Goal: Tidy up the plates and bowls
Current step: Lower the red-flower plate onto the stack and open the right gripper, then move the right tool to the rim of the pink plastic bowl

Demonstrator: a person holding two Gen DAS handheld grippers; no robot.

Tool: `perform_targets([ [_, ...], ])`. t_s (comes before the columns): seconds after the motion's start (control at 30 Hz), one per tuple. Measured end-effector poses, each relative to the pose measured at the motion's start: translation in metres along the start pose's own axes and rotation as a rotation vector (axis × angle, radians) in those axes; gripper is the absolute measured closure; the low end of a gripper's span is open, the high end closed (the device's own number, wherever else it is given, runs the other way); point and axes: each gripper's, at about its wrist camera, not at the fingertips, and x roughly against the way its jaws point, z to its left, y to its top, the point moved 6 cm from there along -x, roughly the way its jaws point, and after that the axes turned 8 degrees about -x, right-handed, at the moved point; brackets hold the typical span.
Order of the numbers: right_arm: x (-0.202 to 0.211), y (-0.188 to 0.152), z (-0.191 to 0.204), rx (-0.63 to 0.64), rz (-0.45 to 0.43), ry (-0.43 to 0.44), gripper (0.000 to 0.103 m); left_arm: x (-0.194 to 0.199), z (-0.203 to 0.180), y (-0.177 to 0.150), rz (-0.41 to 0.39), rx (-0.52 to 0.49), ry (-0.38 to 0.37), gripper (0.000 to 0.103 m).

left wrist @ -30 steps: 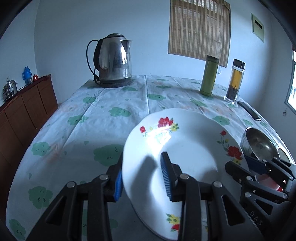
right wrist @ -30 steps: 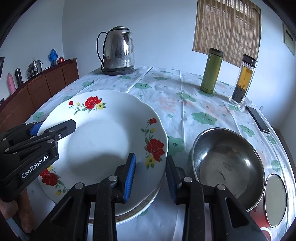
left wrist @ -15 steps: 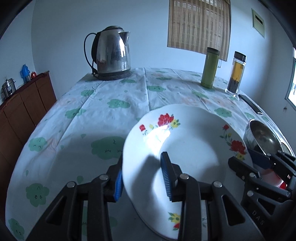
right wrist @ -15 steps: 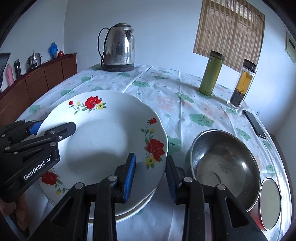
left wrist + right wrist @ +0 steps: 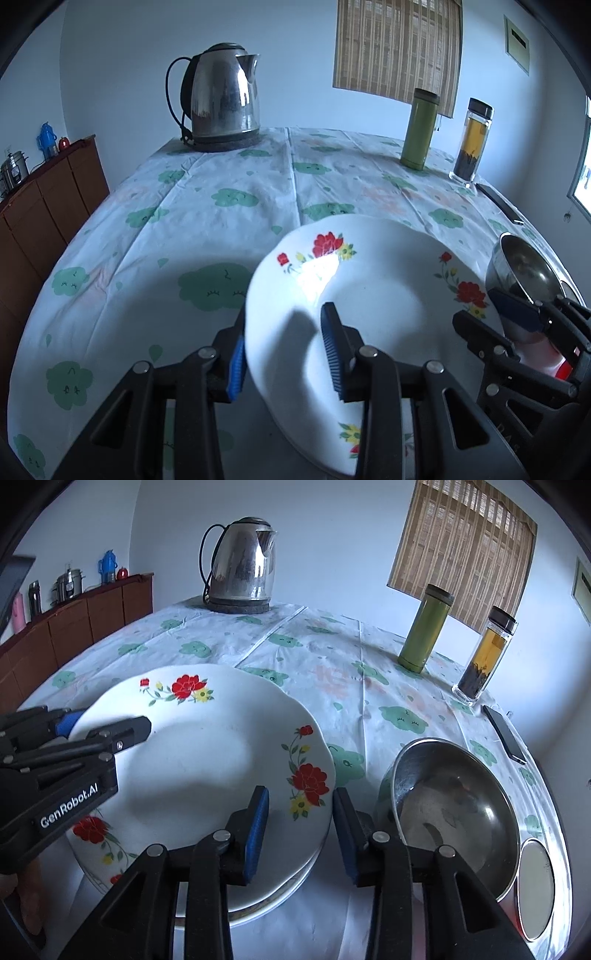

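We hold a gripper in each hand, one on each side of the plate [image 5: 207, 760]. The plate is white with red flowers. It sits on top of another plate [image 5: 280, 897], and we can see that one's rim under it. Both are on the table [image 5: 229, 206], near us.

Our left gripper [image 5: 284, 350] has the plate's left rim between its blue pads [image 5: 330, 347]. One pad is over the plate and one is outside it. The jaws are opening, and there is a gap by the rim, so they are not pinching it.

Our right gripper [image 5: 300, 830] has the plate's right rim between its pads too. Its jaws are also opening. We see space on both sides of the rim, so it does not pinch either.

A shiny bowl [image 5: 458, 808] sits just beside the plates on the right. By it is a small round lid [image 5: 535, 882].

Far across the table stands a kettle [image 5: 221, 99]. A green flask [image 5: 421, 129] and a tea bottle [image 5: 472, 140] stand at the far right, with a phone [image 5: 504, 734] near them. A brown cupboard [image 5: 44, 192] is off to the left.
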Motion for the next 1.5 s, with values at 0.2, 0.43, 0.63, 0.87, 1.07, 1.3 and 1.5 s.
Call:
perform_targets([
  [0.2, 0.011, 0.004, 0.012, 0.027, -0.049, 0.040, 0.056, 0.013, -0.003, 0.005, -0.068, -0.031, 0.011, 0.059],
  [0.43, 0.013, 0.005, 0.011, 0.019, -0.058, 0.041, 0.056, 0.016, -0.002, 0.009, -0.093, -0.031, 0.002, 0.058],
  [0.63, 0.016, 0.008, 0.005, -0.008, -0.075, 0.044, 0.056, 0.016, 0.001, 0.008, -0.093, -0.018, 0.007, 0.056],
  [0.87, 0.020, 0.008, 0.006, -0.015, -0.090, 0.059, 0.056, 0.015, 0.002, 0.007, -0.090, -0.017, 0.030, 0.056],
  [1.07, 0.024, 0.008, 0.006, -0.020, -0.108, 0.070, 0.056, 0.016, 0.003, 0.007, -0.097, -0.014, 0.039, 0.056],
  [1.3, 0.032, 0.009, 0.005, -0.032, -0.149, 0.086, 0.056, 0.017, 0.007, 0.007, -0.101, -0.010, 0.057, 0.056],
  [1.5, 0.049, 0.008, -0.002, -0.061, -0.172, 0.117, 0.056, 0.019, 0.010, 0.008, -0.070, 0.009, 0.091, 0.056],
])
